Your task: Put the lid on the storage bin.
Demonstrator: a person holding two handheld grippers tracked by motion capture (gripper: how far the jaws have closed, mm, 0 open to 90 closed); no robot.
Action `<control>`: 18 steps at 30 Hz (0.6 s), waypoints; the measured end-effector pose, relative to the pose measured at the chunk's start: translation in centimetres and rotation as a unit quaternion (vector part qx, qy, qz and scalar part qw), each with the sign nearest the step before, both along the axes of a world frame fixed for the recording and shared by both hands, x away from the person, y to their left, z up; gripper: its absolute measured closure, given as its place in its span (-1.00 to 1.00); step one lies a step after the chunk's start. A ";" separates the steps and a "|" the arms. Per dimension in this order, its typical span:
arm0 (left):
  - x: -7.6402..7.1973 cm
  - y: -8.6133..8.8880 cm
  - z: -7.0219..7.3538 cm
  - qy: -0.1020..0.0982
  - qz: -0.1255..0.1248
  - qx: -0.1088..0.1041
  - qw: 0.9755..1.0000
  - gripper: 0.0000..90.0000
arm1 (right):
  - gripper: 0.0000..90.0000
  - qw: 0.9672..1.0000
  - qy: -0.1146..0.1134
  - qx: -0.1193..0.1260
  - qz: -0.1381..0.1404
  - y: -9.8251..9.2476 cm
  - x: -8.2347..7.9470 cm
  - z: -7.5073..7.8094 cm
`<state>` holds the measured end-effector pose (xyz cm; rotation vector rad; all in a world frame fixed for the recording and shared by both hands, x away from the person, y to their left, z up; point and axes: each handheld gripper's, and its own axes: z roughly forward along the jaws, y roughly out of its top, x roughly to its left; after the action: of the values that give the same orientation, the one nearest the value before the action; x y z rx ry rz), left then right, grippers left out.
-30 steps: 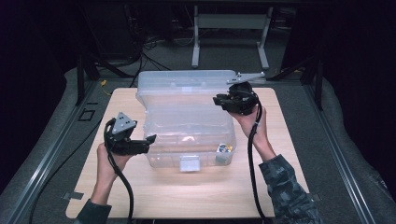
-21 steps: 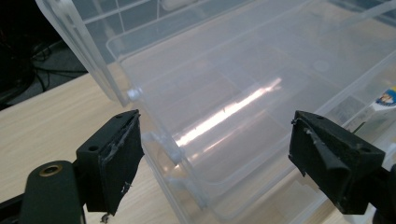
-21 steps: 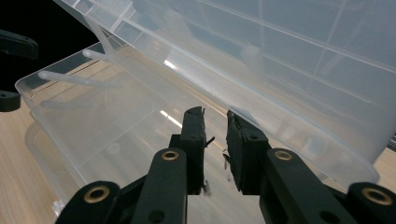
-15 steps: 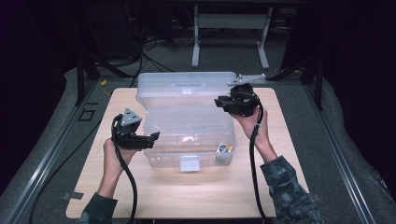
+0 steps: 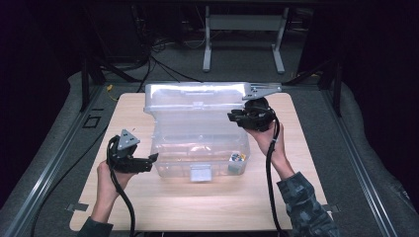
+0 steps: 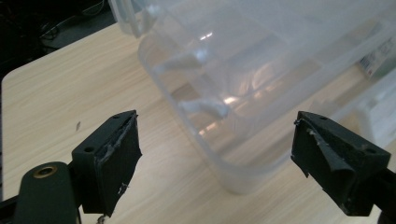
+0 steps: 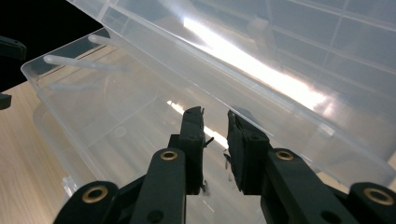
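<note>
Clear box (image 5: 197,143) and lid (image 5: 195,93); light woodgrain tabletop (image 5: 197,207); black hand-held grippers with grey top plates.

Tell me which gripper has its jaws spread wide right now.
The left gripper, beside the clear box's left wall; the right gripper is nearly shut at the lid.

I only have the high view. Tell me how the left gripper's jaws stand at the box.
Observer: The left gripper is wide open. The box corner lies ahead between the jaws, untouched.
Operator: Now report the right gripper's jaws.
Observer: The right gripper has its jaws almost together, pinched on the edge of the raised lid.
Operator: Describe the left pads.
Observer: The pads look frayed, with the covering peeling at the edges.
</note>
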<state>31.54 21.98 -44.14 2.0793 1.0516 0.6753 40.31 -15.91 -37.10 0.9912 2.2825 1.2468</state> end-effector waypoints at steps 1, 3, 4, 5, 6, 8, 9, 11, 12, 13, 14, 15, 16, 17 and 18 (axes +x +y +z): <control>-0.2 0.1 -0.2 0.002 -0.003 0.001 1.000 -0.67 | 0.70 1.000 0.001 -0.003 0.003 0.0 -0.2 -0.1; -0.7 0.3 -0.5 0.003 -0.003 0.004 1.000 -0.67 | 0.70 1.000 -0.001 -0.003 0.005 0.0 -0.5 -0.2; -0.9 0.5 -0.6 0.004 -0.005 0.003 1.000 -0.68 | 0.70 1.000 0.000 -0.003 0.006 -0.1 -0.7 -0.3; -1.2 0.6 -0.7 0.005 -0.003 0.001 1.000 -0.70 | 0.70 1.000 0.000 0.001 0.008 -0.1 -0.9 -0.4; -1.4 0.8 -0.8 0.008 -0.003 0.004 1.000 -0.71 | 0.70 1.000 0.000 0.002 0.010 -0.1 -1.1 -0.4; -1.8 1.0 -1.2 0.012 -0.001 -0.002 1.000 -0.75 | 0.70 1.000 -0.002 -0.001 0.010 -0.2 -1.5 -0.5; -2.0 1.1 -1.5 0.015 0.000 -0.001 1.000 -0.76 | 0.70 1.000 -0.001 -0.001 0.010 -0.2 -1.7 -0.5; -2.4 1.3 -2.2 0.022 0.003 0.001 1.000 -0.79 | 0.70 1.000 -0.001 -0.004 0.011 -0.2 -2.1 -0.8; -2.6 1.4 -2.6 0.026 0.002 0.006 1.000 -0.81 | 0.70 1.000 0.000 -0.002 0.012 -0.3 -2.3 -1.0; -2.8 1.4 -3.0 0.031 0.005 0.003 1.000 -0.82 | 0.70 1.000 0.001 -0.002 0.013 -0.3 -2.4 -1.1; -3.0 1.4 -3.5 0.036 0.003 0.005 0.999 -0.82 | 0.70 1.000 0.002 0.000 0.013 -0.3 -2.6 -1.4; -3.1 1.4 -3.9 0.040 0.003 0.008 0.999 -0.83 | 0.70 1.000 0.005 -0.004 0.014 -0.3 -2.8 -1.5; -3.2 1.4 -4.3 0.047 0.003 0.010 0.999 -0.84 | 0.70 1.000 0.004 -0.002 0.014 -0.3 -3.0 -1.7; -3.2 1.4 -4.7 0.053 0.003 0.011 0.999 -0.85 | 0.70 1.000 0.008 -0.005 0.015 -0.4 -3.1 -1.9; -3.2 1.5 -5.1 0.057 0.004 0.013 0.998 -0.86 | 0.70 1.000 0.012 -0.002 0.017 -0.4 -3.3 -2.1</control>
<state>28.30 23.48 -49.22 2.1577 1.1206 0.5841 37.01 -16.28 -39.18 0.9750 2.3283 1.2487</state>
